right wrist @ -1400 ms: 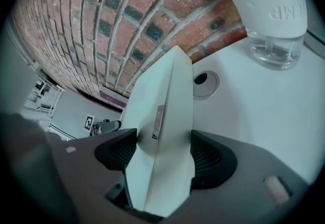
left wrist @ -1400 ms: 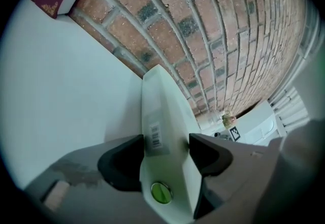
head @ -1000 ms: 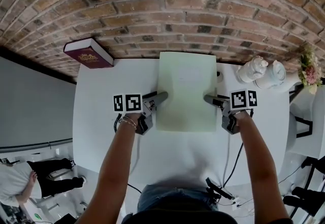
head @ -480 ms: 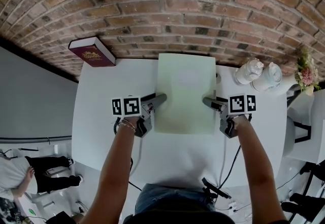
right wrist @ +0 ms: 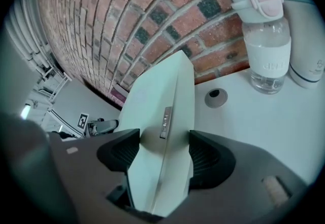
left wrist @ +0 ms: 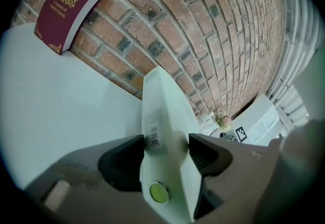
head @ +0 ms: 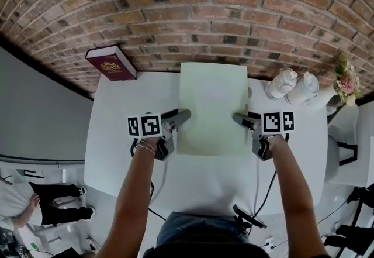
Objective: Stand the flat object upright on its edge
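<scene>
As left gripper (left wrist: pixel 166 148) and right gripper (right wrist: pixel 163 146) fingers clamp the green box (head: pixel 211 105), book (head: pixel 111 62), bottle (head: pixel 282 83) behind

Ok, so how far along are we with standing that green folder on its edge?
Done: the left gripper and right gripper each have their jaws shut on a side edge of the green folder. In hand: it's held between them, but from above its broad face shows, so it isn't upright. Left: tip it onto one edge on the table and let go.
</scene>
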